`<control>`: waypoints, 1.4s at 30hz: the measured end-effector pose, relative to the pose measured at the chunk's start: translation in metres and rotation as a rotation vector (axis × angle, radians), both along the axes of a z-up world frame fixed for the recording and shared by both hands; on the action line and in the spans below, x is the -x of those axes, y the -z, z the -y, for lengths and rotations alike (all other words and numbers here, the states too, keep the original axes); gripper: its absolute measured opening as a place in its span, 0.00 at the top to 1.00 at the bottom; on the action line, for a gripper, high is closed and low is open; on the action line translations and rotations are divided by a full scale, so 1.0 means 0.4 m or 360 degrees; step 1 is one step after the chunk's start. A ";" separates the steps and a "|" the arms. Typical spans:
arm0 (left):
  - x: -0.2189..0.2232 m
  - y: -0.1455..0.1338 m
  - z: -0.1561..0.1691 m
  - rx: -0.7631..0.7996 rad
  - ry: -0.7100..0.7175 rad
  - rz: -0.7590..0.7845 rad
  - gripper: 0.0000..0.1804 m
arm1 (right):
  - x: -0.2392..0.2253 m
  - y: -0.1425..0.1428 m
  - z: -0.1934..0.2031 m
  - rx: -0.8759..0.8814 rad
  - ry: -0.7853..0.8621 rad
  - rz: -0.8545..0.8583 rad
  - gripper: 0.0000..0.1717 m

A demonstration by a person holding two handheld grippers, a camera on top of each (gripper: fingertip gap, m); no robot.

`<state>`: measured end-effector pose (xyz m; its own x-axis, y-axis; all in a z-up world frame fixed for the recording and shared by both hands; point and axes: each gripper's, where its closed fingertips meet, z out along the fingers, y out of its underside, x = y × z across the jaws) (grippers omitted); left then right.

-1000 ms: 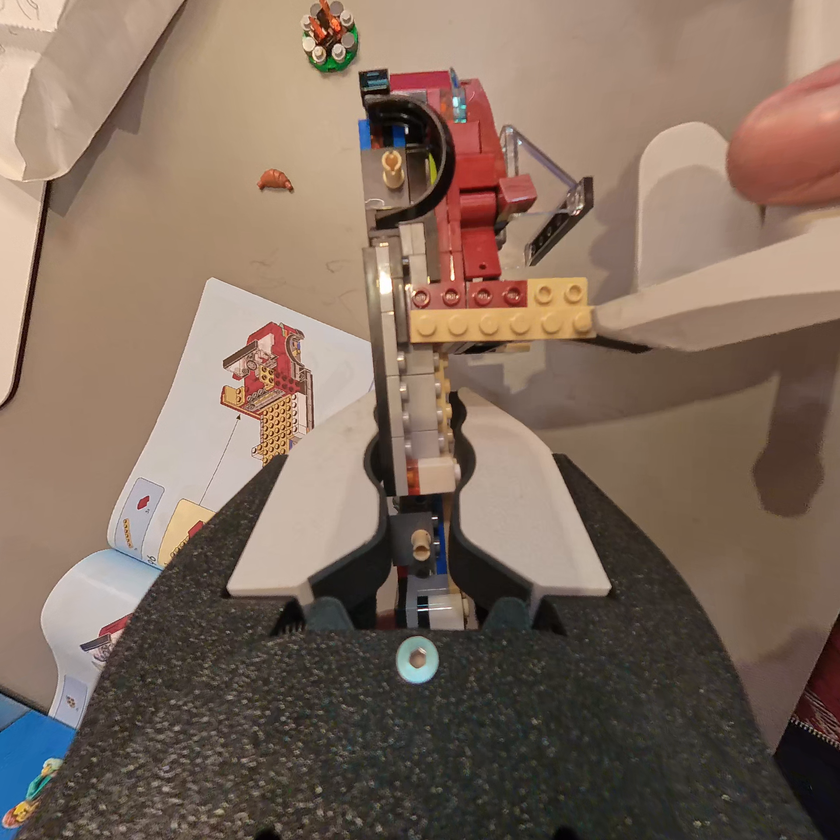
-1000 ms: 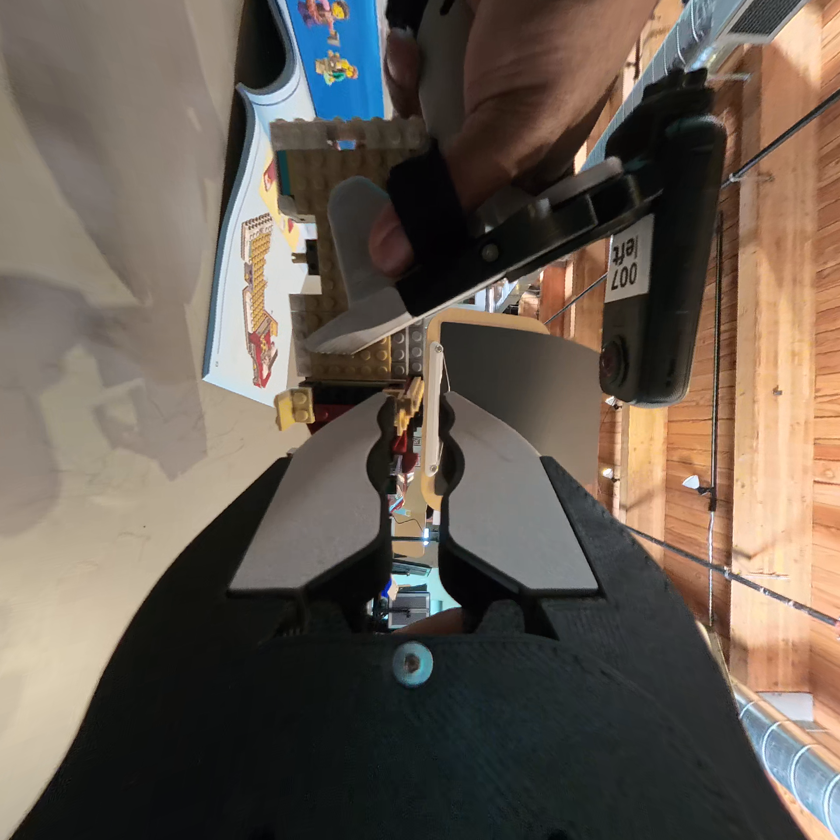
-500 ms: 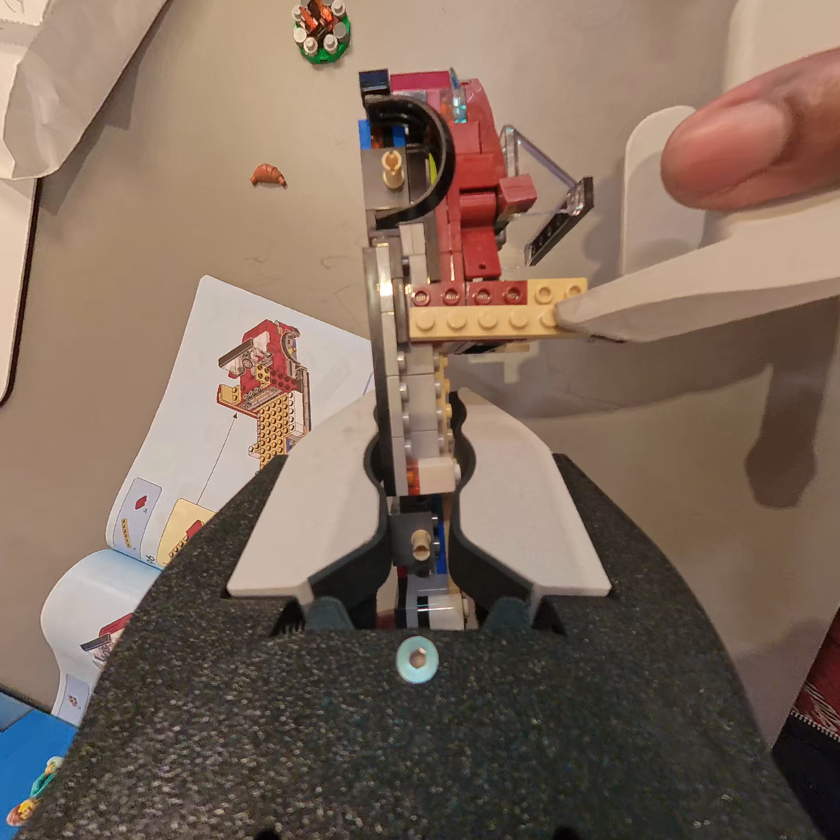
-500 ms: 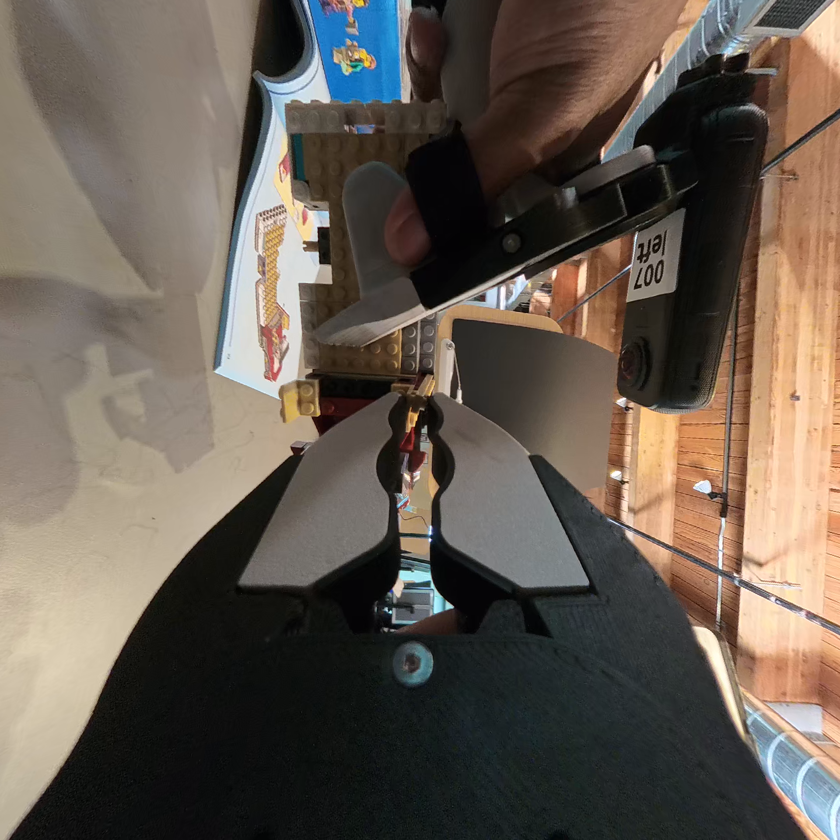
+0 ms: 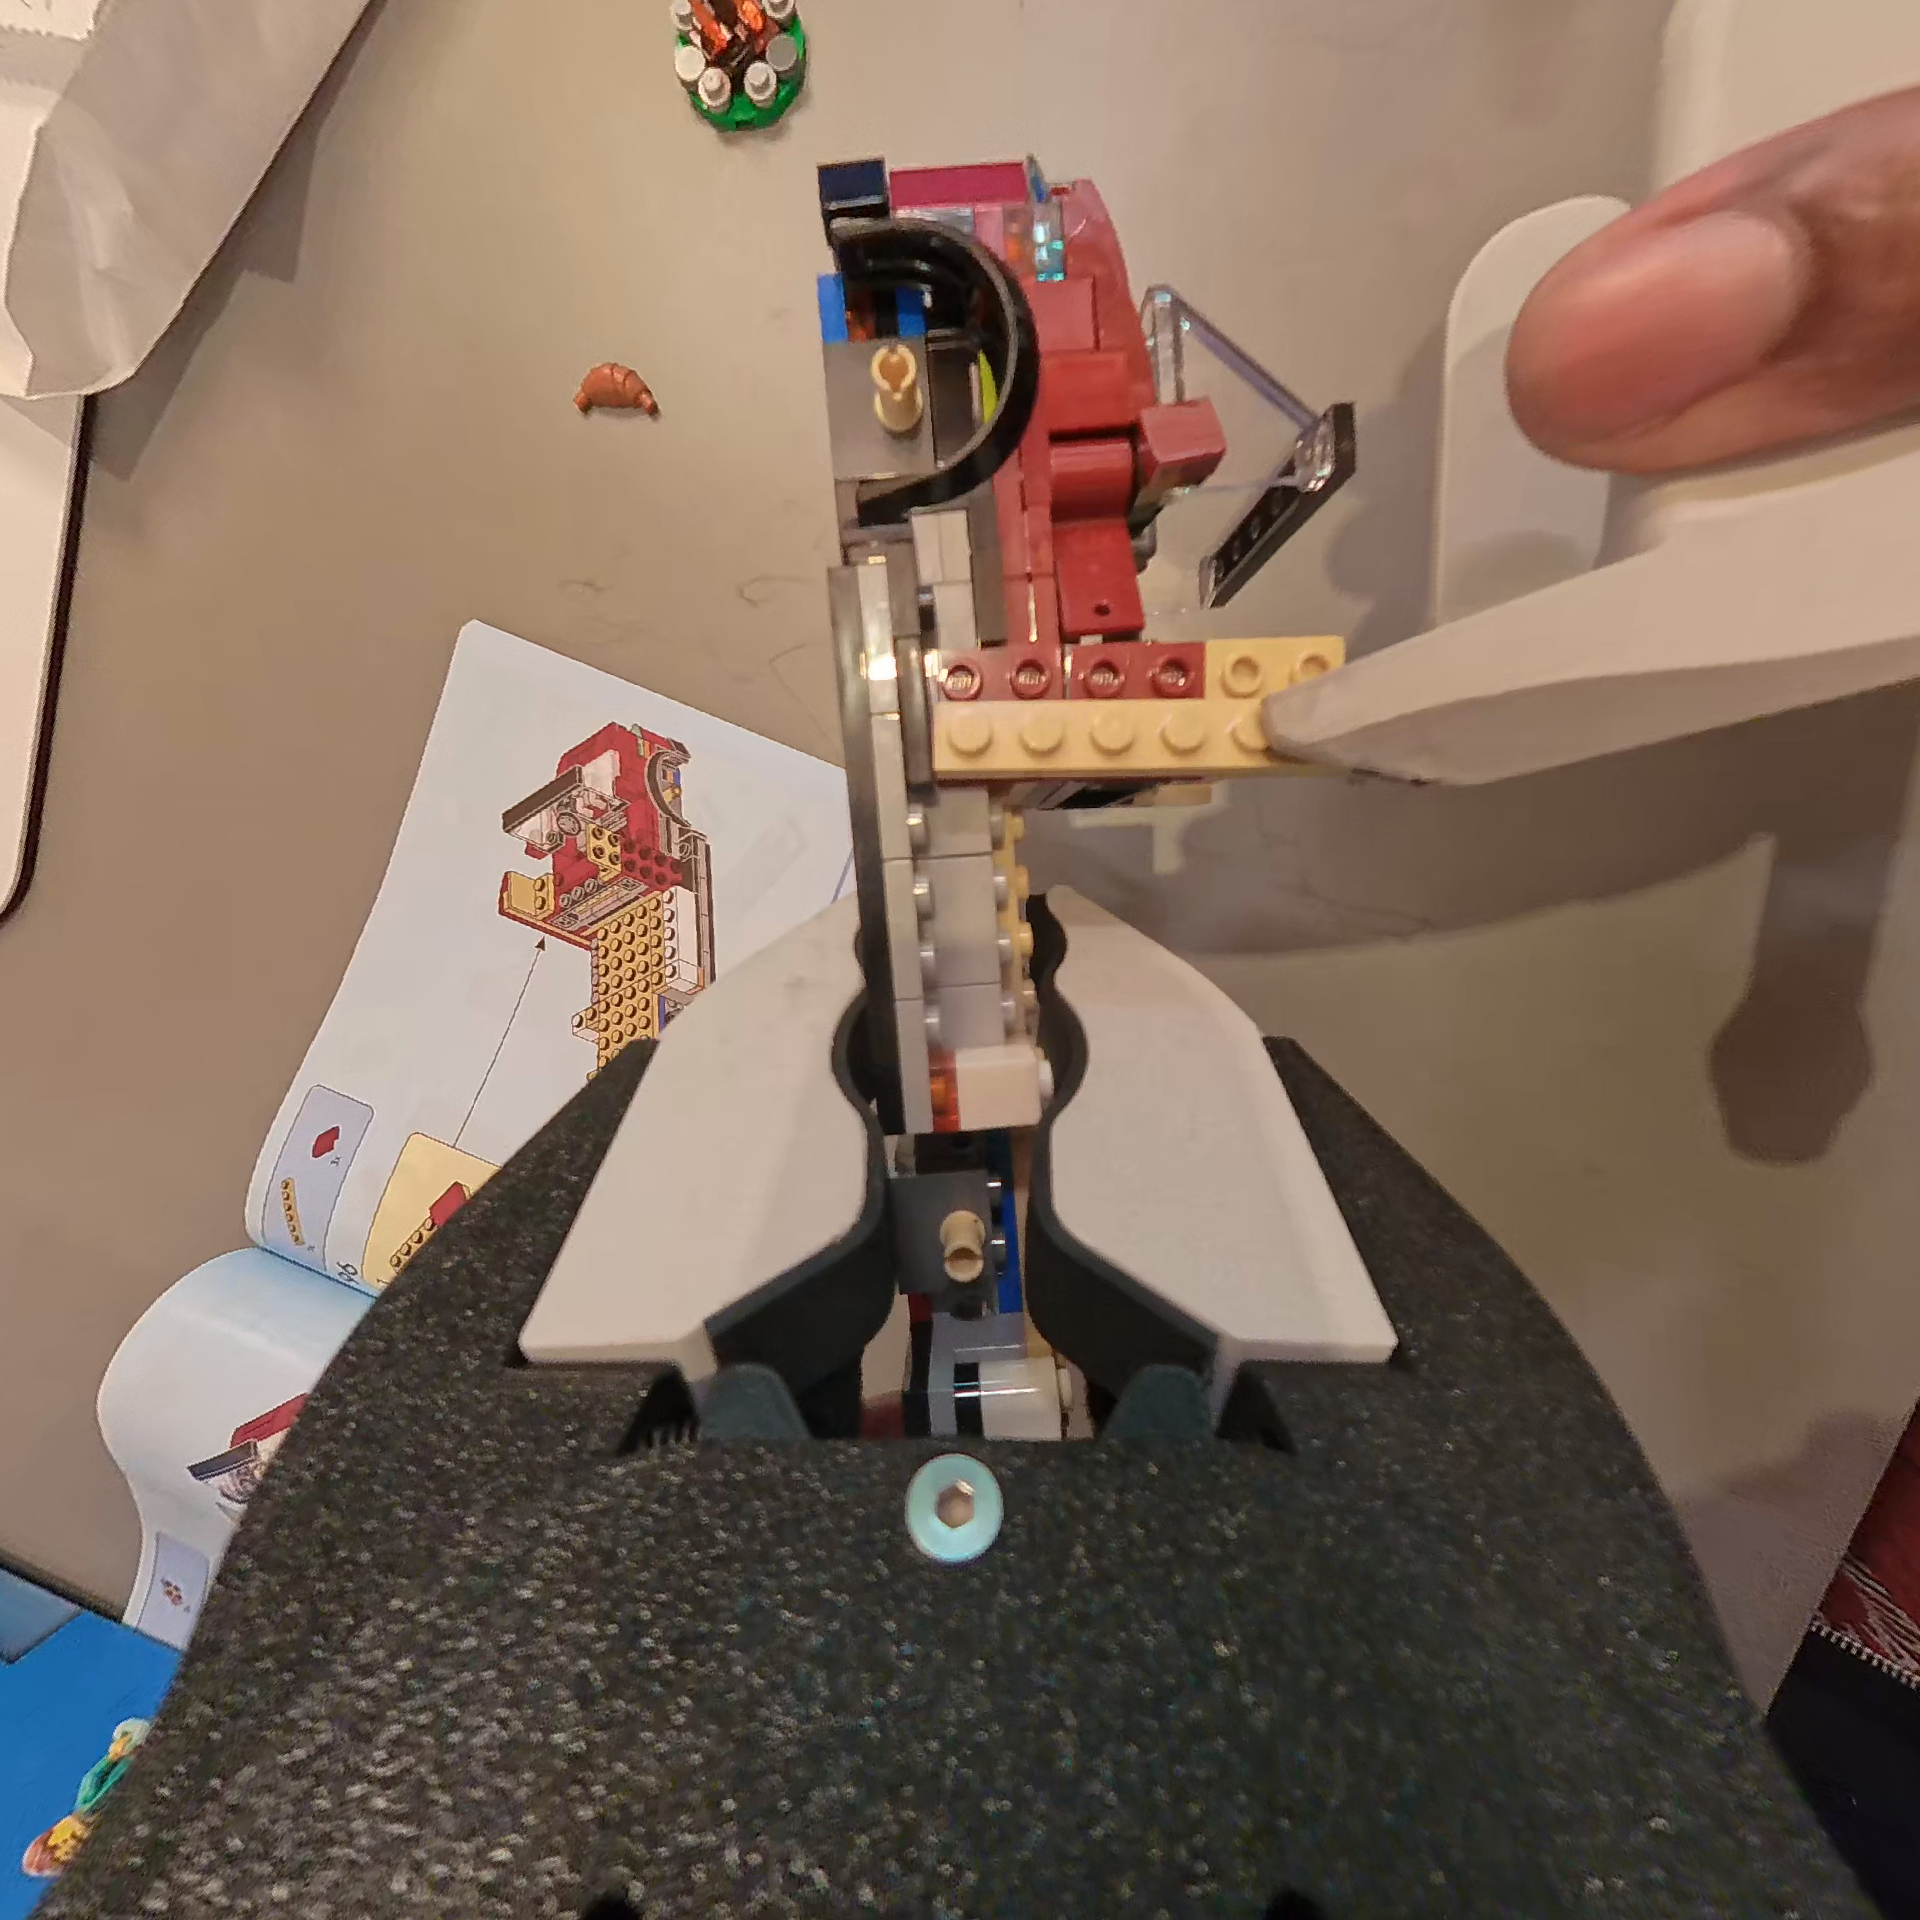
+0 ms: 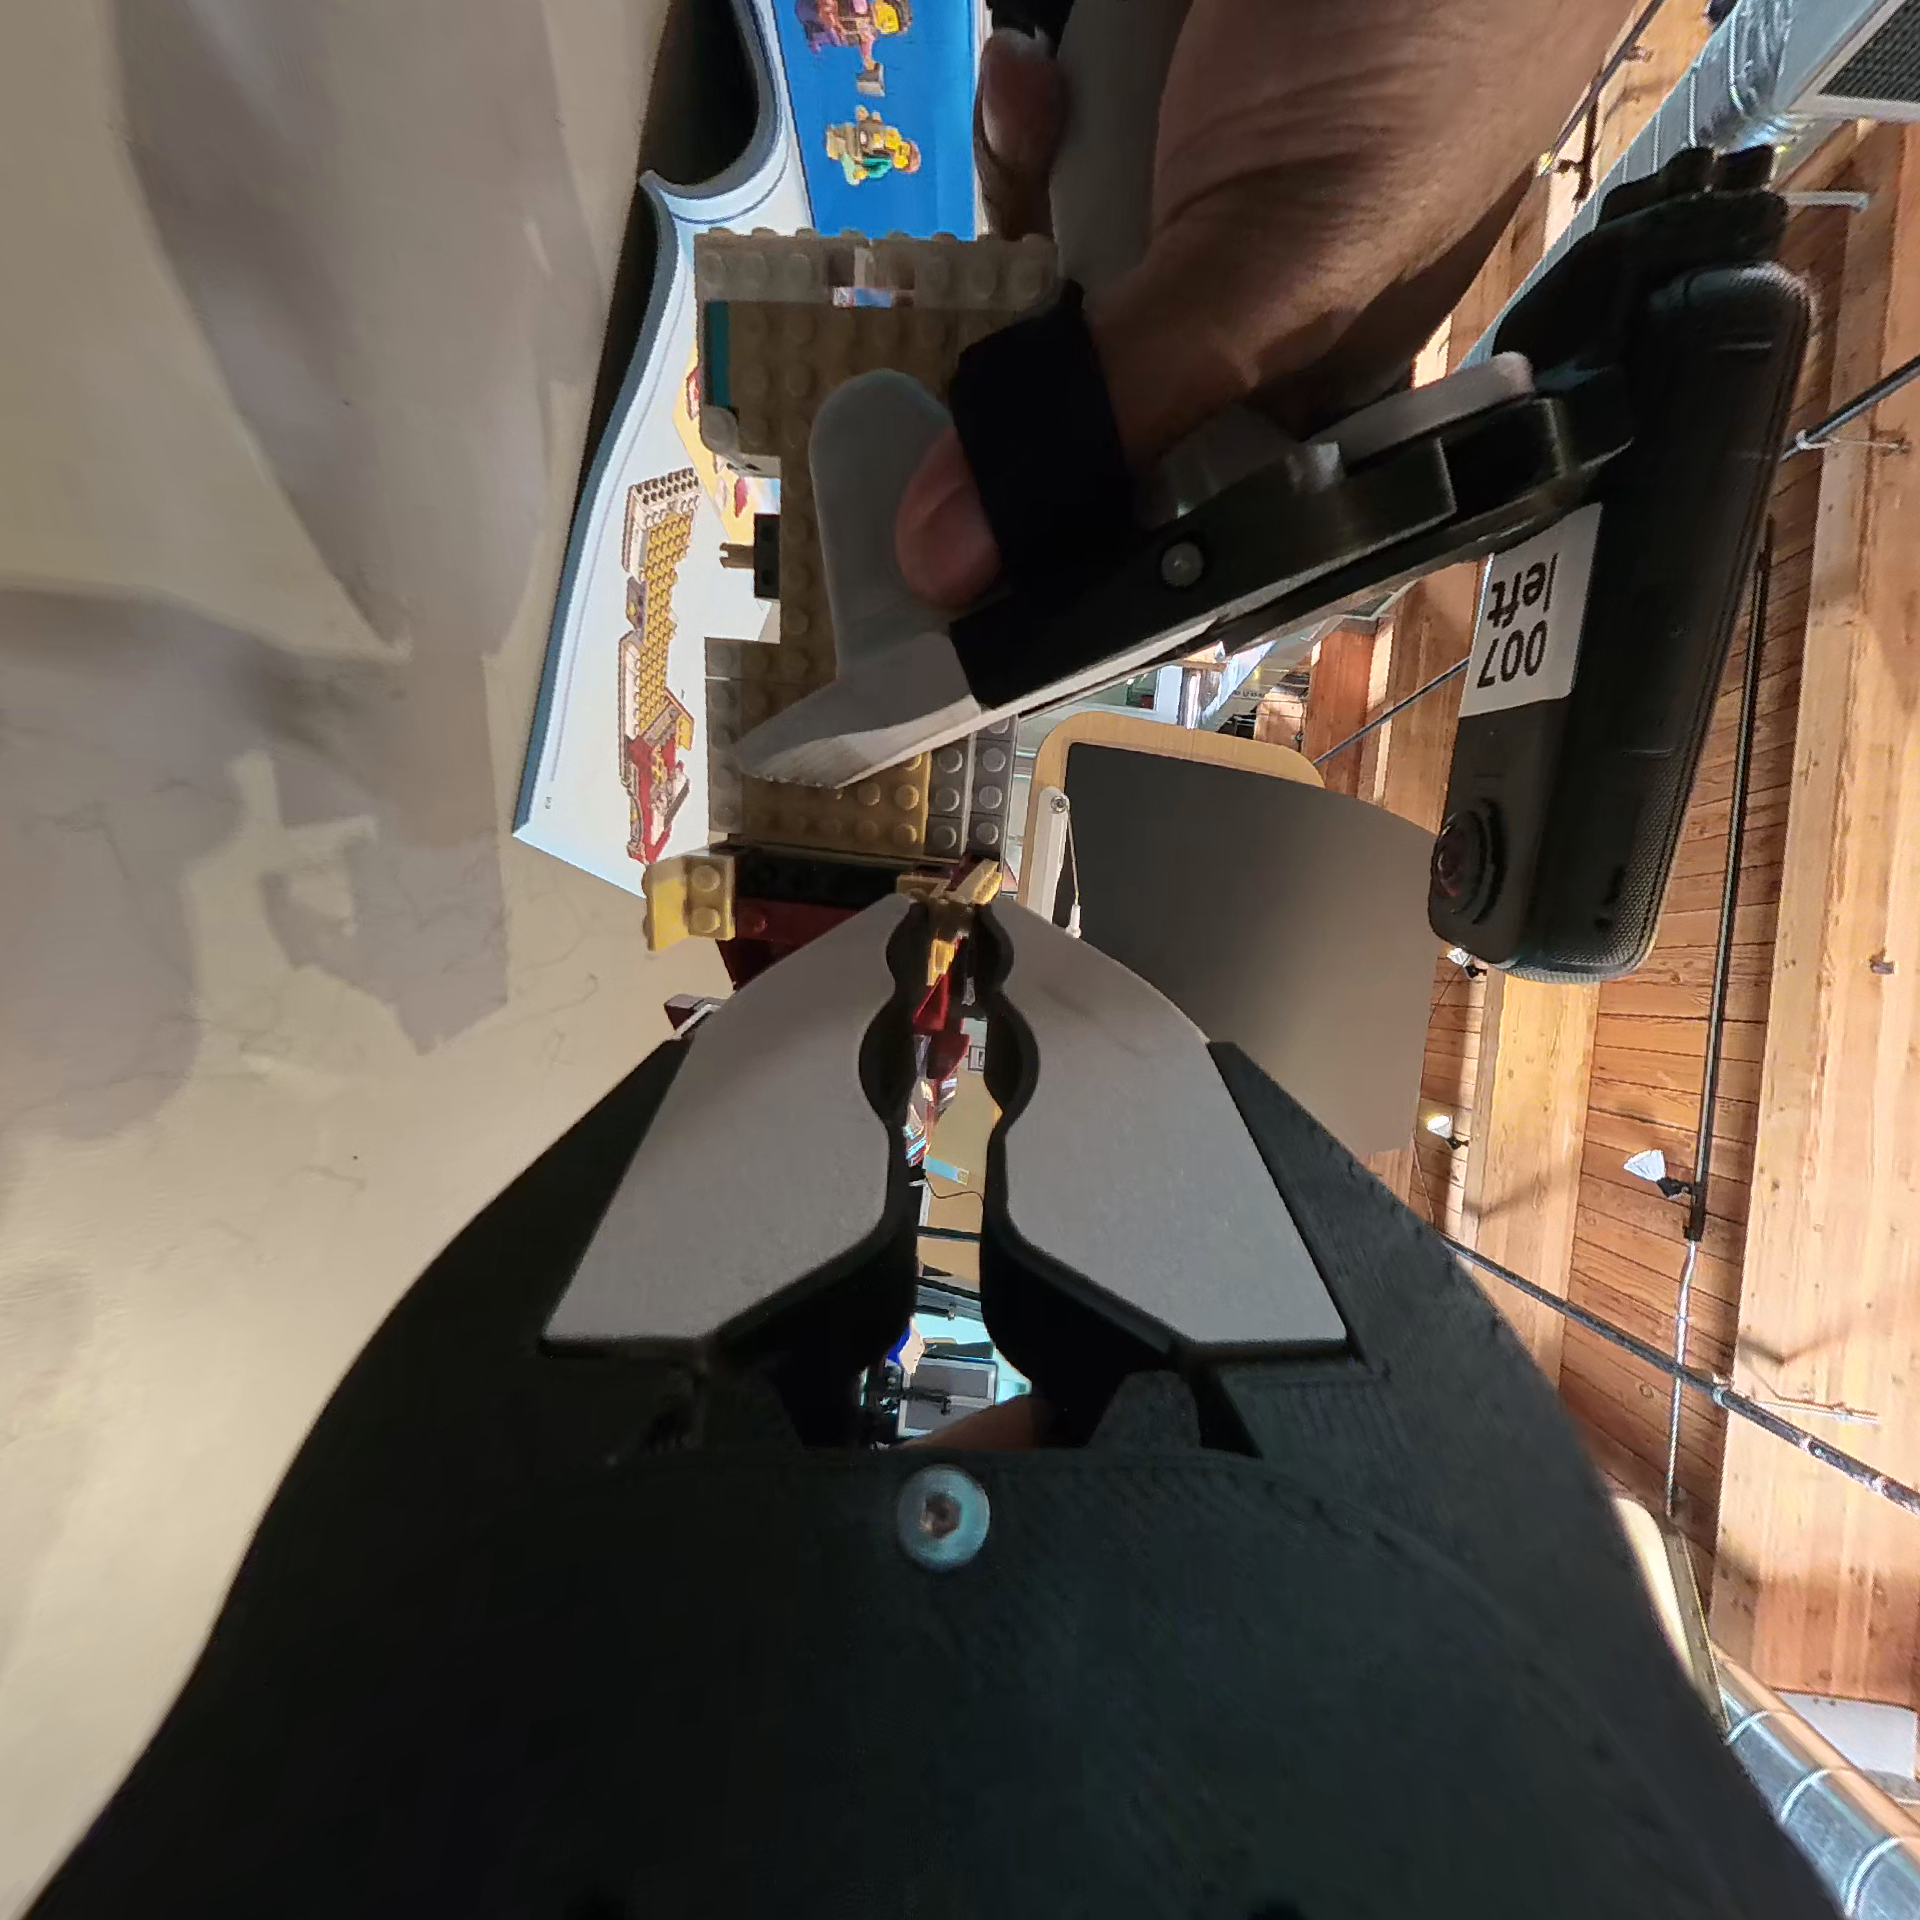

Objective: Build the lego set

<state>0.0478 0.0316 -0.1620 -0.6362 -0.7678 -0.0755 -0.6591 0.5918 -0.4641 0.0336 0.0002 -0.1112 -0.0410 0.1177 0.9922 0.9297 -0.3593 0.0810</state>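
Observation:
My left gripper (image 5: 956, 935) is shut on a brick model (image 5: 1039, 436) of dark red, grey and tan bricks. Its pads press the model's grey and tan base edge, and the model stands upright above the table. A tan plate (image 5: 1101, 743) sticks out to the right of the model. My right gripper's finger (image 5: 1558, 717) covers that plate's far end. In the right wrist view my right gripper (image 6: 951, 909) is shut on the thin tan plate edge (image 6: 951, 894). The left gripper's finger (image 6: 831, 748) lies on the model's studded tan base (image 6: 821, 343).
An open instruction booklet (image 5: 499, 935) lies on the table at the left. A small brown croissant piece (image 5: 618, 390) and a round green piece (image 5: 740, 62) lie beyond it. White paper (image 5: 156, 156) is at the top left, and a blue box (image 5: 52, 1714) at the bottom left.
My right gripper slid in along the tan plate and its fingers closed onto the plate's end. My left gripper kept its hold on the model and stayed still.

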 end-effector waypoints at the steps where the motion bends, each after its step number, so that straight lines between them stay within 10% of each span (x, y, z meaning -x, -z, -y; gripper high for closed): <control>1: 0.000 0.000 0.000 -0.0001 -0.0002 0.0000 0.86 | -0.001 0.000 -0.001 0.0004 -0.0001 0.0003 0.96; 42: 0.002 -0.003 -0.004 -0.0010 0.0006 0.0004 0.86 | 0.009 -0.002 -0.006 -0.0041 -0.0096 0.0076 0.95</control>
<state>0.0471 0.0331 -0.1609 -0.6391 -0.7648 -0.0819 -0.6557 0.5973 -0.4618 0.0299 0.0026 -0.1104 -0.0943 0.0882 0.9916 0.9450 -0.3053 0.1170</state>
